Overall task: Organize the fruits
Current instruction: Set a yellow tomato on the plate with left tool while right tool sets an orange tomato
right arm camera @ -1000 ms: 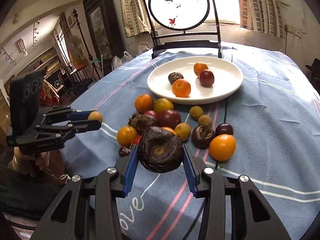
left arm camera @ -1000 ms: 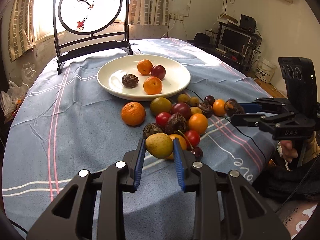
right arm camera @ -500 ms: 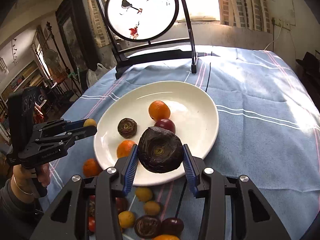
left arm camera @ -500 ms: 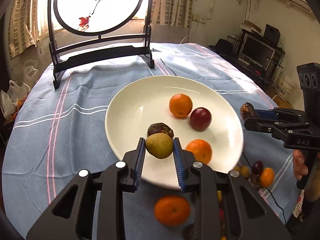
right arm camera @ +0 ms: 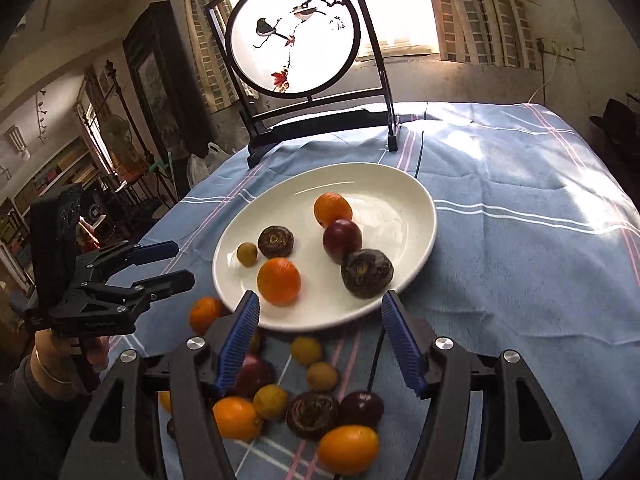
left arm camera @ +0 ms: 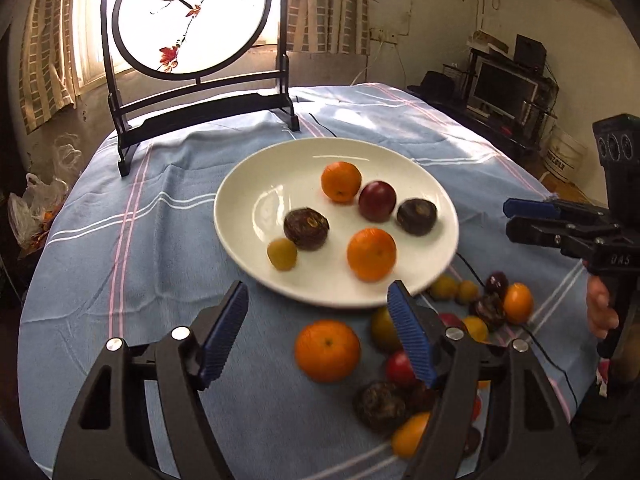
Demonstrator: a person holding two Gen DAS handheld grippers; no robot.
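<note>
A white plate (left arm camera: 256, 184) (right arm camera: 404, 200) on the blue cloth holds several fruits. A small yellow-green fruit (left arm camera: 282, 254) (right arm camera: 247, 254) lies near its left edge, and a dark wrinkled fruit (right arm camera: 367, 268) (left arm camera: 417, 211) lies on its right side. My left gripper (left arm camera: 318, 320) hovers over the plate's near rim, its jaws opening with nothing between them. My right gripper (right arm camera: 318, 320) also hangs at the near rim, jaws opening and empty. A pile of loose fruits (left arm camera: 400, 364) (right arm camera: 312, 400) lies on the cloth in front of the plate.
A black-framed round screen with painted birds (left arm camera: 192, 20) (right arm camera: 296, 36) stands at the back of the table. An orange (left arm camera: 327, 350) lies by itself beside the pile. A thin black cable (right arm camera: 374, 360) runs under the plate. A person's hand (right arm camera: 64, 354) holds the left gripper.
Both grippers carried their fruits from the pile to the plate and let go. The yellow-green fruit and the dark wrinkled fruit now lie on the plate, and both pairs of jaws have spread.
</note>
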